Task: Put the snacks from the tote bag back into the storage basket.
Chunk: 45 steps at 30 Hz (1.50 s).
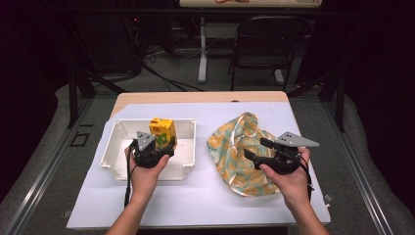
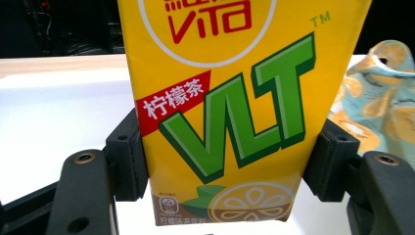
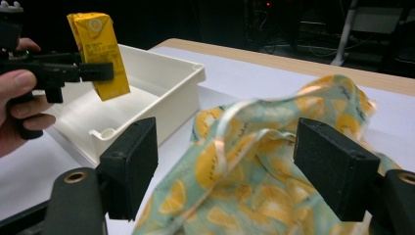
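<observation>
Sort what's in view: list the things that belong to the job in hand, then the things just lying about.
In the job: drink carton, held in the left gripper; white tray; lemon-print bag, at the right gripper.

Lying about: folding chair; floor cables.

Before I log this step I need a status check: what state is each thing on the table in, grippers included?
Lemon tea carton: upright, lifted above the white bin, clamped by its sides.
White bin: open-topped, nothing lying inside.
Lemon-print bag: crumpled, slumped on the table, mouth open.
Left gripper: shut on the carton.
Right gripper: open, jaws either side of the bag's fabric.
</observation>
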Available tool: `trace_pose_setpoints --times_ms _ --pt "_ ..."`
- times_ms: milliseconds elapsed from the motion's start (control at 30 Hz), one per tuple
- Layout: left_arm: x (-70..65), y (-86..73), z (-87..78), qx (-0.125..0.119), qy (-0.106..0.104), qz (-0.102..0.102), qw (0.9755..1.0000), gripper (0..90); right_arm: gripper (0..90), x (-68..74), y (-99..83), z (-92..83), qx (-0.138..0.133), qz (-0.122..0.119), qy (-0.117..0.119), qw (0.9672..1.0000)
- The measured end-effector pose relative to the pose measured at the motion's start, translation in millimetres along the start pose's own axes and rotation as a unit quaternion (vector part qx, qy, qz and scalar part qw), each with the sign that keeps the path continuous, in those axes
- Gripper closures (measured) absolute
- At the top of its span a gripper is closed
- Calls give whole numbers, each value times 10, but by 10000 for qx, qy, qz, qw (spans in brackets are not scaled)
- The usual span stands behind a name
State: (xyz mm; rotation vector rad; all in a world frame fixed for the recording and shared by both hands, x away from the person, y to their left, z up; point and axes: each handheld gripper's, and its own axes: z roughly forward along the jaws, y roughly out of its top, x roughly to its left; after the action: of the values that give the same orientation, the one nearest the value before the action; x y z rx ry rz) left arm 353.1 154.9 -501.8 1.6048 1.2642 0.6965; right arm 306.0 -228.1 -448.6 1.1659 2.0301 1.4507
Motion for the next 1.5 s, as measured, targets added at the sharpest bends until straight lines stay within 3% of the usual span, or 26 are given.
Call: trace_pose_setpoints --times_ms 100,200,333,833,1000,1500 --pt "18 -10 62 17 64 -16 10000 320 246 -80 -176 -19 -42 62 -95 9999" --pt "47 -11 156 22 140 -119 9998 320 248 -153 -279 -10 104 93 -187 9997" --pt "74 -14 223 8 226 -113 9997 320 253 -237 -373 -15 43 243 -316 9992" --pt "157 -53 485 78 470 -274 9985 319 260 -311 -452 20 29 293 -428 9987" --pt "152 -27 530 9 490 -278 9984 319 262 -321 -463 27 56 314 -436 9985" --pt "214 -93 767 168 778 -247 9965 318 265 -332 -486 63 91 341 -418 9985"
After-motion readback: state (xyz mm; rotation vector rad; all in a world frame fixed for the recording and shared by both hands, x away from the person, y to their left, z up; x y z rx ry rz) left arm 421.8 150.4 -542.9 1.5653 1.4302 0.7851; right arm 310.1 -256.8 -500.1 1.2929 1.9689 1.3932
